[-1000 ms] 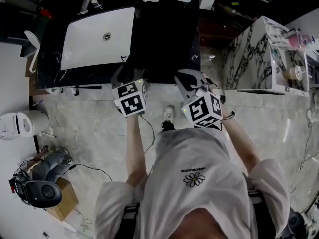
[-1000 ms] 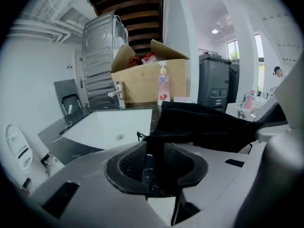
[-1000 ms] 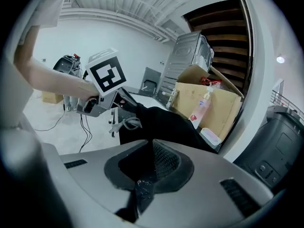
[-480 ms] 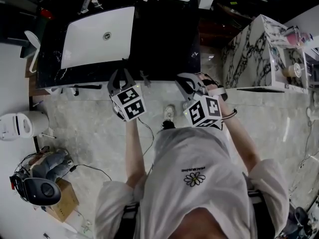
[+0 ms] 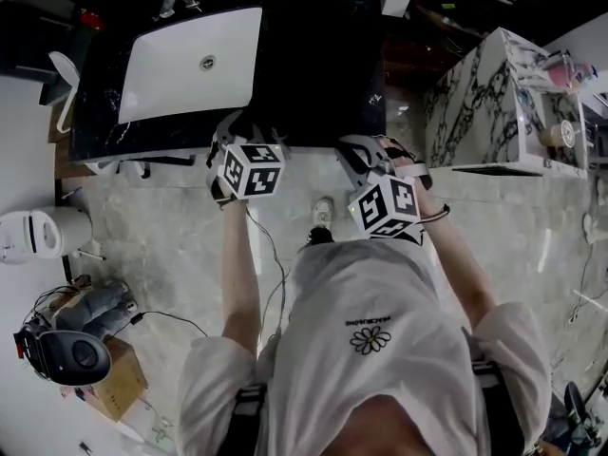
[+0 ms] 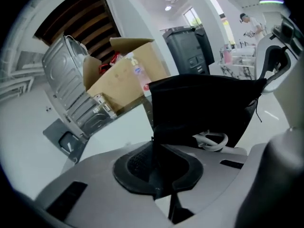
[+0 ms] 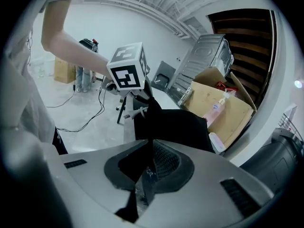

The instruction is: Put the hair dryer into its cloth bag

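Observation:
The black cloth bag point(image 6: 204, 108) hangs stretched between my two grippers at the front edge of the black counter point(image 5: 323, 74). My left gripper point(image 6: 156, 148) has its jaws closing, and its pads pinch one edge of the bag. My right gripper point(image 7: 149, 151) is shut on the opposite edge of the bag point(image 7: 175, 127). A white cord loop point(image 6: 211, 140) shows just below the cloth; the hair dryer's body is hidden. In the head view the left gripper point(image 5: 249, 129) and right gripper point(image 5: 366, 158) sit side by side, and the bag is lost against the dark counter.
A white sink point(image 5: 195, 65) is set in the counter's left part. An open cardboard box point(image 6: 126, 75) and a dark bin point(image 6: 187, 51) stand behind the bag. A marble cabinet point(image 5: 494, 103) is at the right. Cables point(image 5: 271, 255) trail over the floor.
My left gripper has moved forward to the counter edge, rolled, and closed its jaws on the bag. The right gripper has sunk slightly and keeps its grip.

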The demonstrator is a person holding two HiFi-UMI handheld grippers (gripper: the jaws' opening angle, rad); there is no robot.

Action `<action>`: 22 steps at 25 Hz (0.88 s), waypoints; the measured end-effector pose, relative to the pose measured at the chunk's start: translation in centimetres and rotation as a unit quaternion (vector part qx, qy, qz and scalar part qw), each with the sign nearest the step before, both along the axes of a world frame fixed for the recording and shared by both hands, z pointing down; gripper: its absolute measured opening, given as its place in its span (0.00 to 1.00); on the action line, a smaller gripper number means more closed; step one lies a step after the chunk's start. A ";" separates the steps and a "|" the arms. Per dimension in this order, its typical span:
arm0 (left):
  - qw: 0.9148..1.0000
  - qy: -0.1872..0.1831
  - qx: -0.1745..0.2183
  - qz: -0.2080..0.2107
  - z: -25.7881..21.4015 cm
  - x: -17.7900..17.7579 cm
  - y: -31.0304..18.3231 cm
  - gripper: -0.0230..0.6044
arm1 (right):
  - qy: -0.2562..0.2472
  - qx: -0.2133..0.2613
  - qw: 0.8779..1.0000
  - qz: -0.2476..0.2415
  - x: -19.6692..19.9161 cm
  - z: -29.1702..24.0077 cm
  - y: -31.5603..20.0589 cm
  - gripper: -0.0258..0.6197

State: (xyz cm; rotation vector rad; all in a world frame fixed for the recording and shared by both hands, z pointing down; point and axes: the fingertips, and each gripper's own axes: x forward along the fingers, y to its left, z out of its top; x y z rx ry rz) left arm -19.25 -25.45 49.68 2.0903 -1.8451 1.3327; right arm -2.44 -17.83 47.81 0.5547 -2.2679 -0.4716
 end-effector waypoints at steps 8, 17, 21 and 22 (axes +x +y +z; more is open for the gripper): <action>0.997 0.073 -0.001 -0.018 0.4 -0.3 3.5 0.08 | -0.017 -0.006 0.999 0.033 0.6 -0.4 -0.2 0.08; 0.997 0.075 0.003 -0.017 1.5 0.5 5.6 0.08 | -0.029 -0.038 0.997 0.063 1.5 0.8 -0.2 0.10; 0.997 0.080 -0.005 -0.022 1.5 0.2 5.8 0.10 | -0.033 -0.060 0.996 0.054 1.6 1.0 0.5 0.22; 0.996 0.084 -0.009 -0.022 1.4 0.2 6.0 0.11 | -0.033 -0.062 0.996 0.050 1.6 0.9 0.6 0.24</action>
